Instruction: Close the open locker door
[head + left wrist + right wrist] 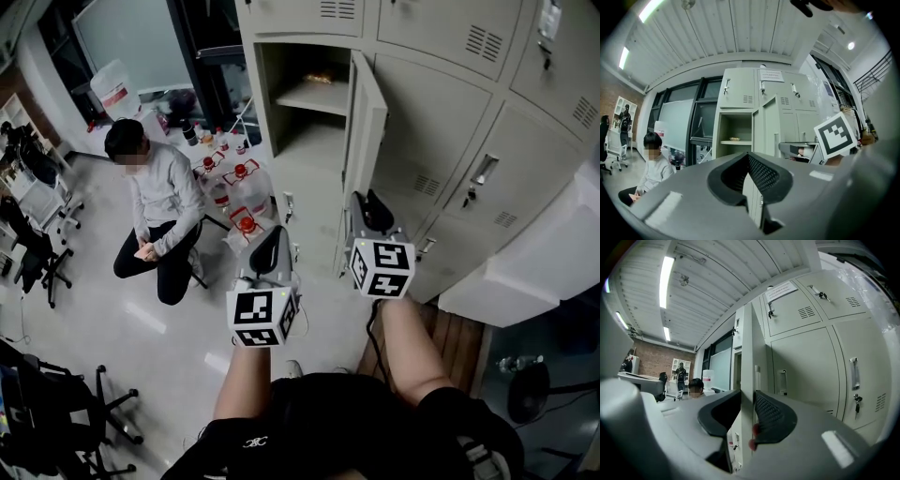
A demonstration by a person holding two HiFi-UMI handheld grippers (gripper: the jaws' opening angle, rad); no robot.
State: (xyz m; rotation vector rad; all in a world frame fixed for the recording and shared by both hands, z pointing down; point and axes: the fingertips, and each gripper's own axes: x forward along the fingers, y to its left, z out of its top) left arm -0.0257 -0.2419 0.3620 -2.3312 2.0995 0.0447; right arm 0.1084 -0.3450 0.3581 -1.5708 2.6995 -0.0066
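The open locker door [367, 117] stands out from the beige locker bank, hinged on its right, beside its open compartment [309, 103] with a shelf inside. My right gripper [372, 212] is at the door's lower free edge. In the right gripper view the door's edge [747, 357] fills the gap between the jaws of the right gripper [747, 404], and both pads touch it. My left gripper [271, 251] hangs lower left, away from the lockers. Its jaws [750, 173] stand slightly apart with nothing between them, facing the door [768, 122].
A person [159, 206] sits on the floor to the left of the lockers. Red-topped items [246, 223] lie on the floor by the locker base. Office chairs [37, 253] stand at the far left. A white box [534, 267] juts out at the right above a wooden platform [459, 337].
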